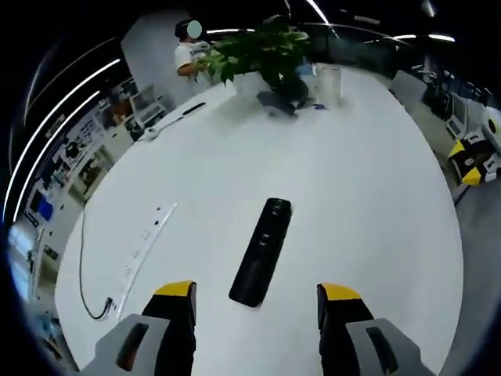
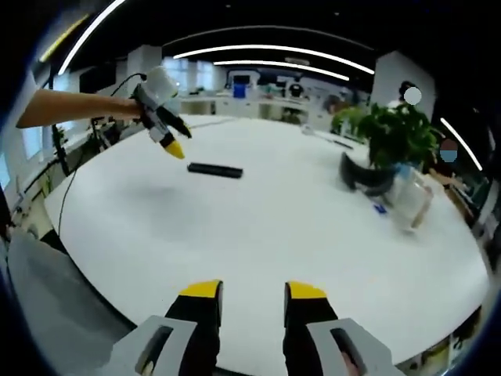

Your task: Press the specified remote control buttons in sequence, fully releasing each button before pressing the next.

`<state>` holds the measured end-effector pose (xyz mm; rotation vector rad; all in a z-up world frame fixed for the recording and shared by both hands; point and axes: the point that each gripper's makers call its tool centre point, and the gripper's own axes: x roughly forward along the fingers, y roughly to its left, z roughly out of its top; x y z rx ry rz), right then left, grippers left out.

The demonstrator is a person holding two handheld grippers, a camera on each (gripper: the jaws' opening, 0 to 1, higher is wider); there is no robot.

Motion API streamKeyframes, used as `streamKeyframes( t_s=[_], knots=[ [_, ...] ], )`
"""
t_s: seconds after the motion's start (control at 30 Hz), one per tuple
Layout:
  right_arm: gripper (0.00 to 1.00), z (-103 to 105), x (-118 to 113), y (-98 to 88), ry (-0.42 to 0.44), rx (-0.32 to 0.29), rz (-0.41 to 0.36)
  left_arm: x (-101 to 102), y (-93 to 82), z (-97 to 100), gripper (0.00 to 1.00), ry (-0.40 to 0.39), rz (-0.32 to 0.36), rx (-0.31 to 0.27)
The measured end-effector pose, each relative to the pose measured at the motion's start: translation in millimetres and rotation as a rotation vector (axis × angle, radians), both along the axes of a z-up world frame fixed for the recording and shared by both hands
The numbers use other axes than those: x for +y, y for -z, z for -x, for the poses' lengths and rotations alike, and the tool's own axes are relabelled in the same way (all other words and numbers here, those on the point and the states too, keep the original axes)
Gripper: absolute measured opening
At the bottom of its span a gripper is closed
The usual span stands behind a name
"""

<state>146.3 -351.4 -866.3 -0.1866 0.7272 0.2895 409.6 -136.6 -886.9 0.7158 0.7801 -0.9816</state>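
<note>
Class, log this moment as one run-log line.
left claw: open, above remote | right claw: open, away | remote: untouched on table

An open-plan office: a large white oval table (image 1: 368, 172), a potted plant (image 1: 266, 51), ceiling light strips (image 2: 266, 51), and desks with monitors (image 2: 239, 90) behind.
</note>
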Motion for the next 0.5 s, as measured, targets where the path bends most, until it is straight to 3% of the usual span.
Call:
streamKeyframes(
  t_s=[0.23, 0.5],
  knots=[
    [0.07, 4.6, 0.3, 8.2, -0.007, 0.062, 0.004, -1.8, 29.8, -11.9, 0.58, 0.038, -0.064, 0.051],
    [0.08, 4.8, -0.6, 11.9, -0.012, 0.084, 0.014, 1.0, 48.5, -25.8, 0.54, 0.104, -0.136, 0.081]
  ],
)
